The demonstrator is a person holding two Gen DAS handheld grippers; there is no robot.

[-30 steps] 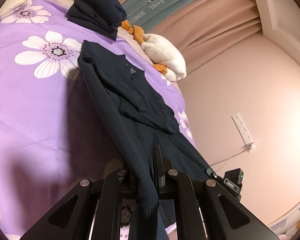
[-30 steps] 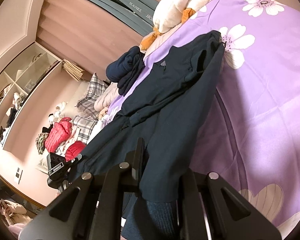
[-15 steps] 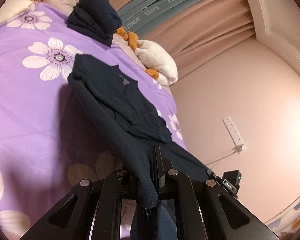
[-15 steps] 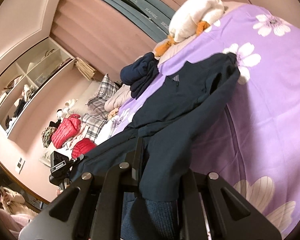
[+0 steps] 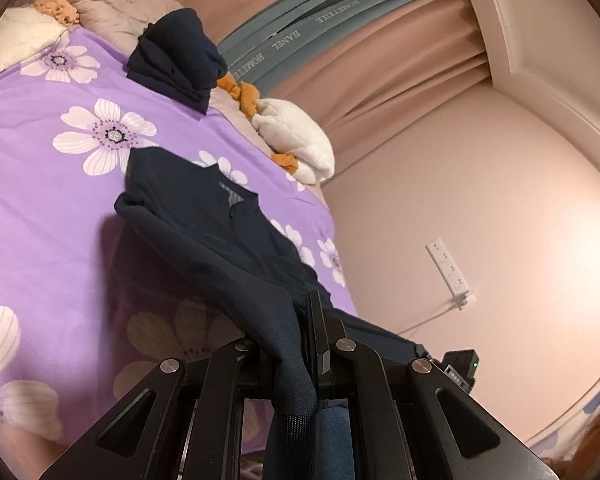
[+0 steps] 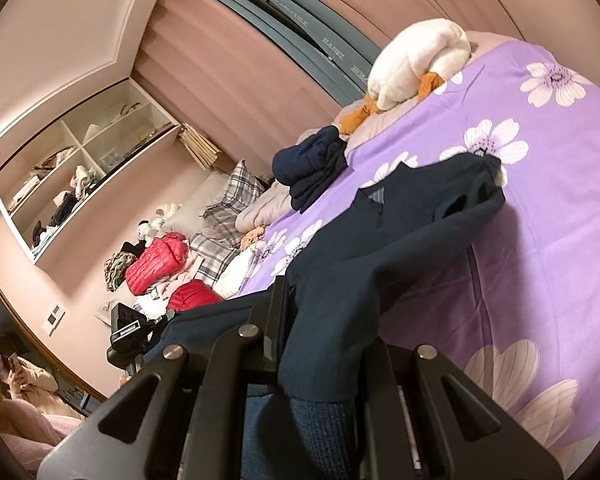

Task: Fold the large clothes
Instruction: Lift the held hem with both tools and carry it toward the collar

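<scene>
A dark navy sweater (image 5: 204,216) lies with its collar end on the purple flowered bed cover (image 5: 40,200); its lower part is lifted off the bed. My left gripper (image 5: 300,344) is shut on one bottom corner of it, the ribbed hem hanging between the fingers. In the right wrist view the same sweater (image 6: 400,232) stretches from the bed (image 6: 540,280) to my right gripper (image 6: 320,344), which is shut on the other bottom corner. The fingertips are mostly hidden by cloth.
A folded navy garment (image 5: 176,60) sits near the bed's far edge beside a white plush duck (image 5: 296,136). Pillows, red jackets (image 6: 156,260) and clothes pile at the bed's head. A tripod camera (image 6: 128,332) stands by the bed. A seated person (image 6: 16,380) is at left.
Both grippers have pulled back and up with the sweater's hem; the sweater has slid toward me across the cover, and more bed shows beyond the collar.
</scene>
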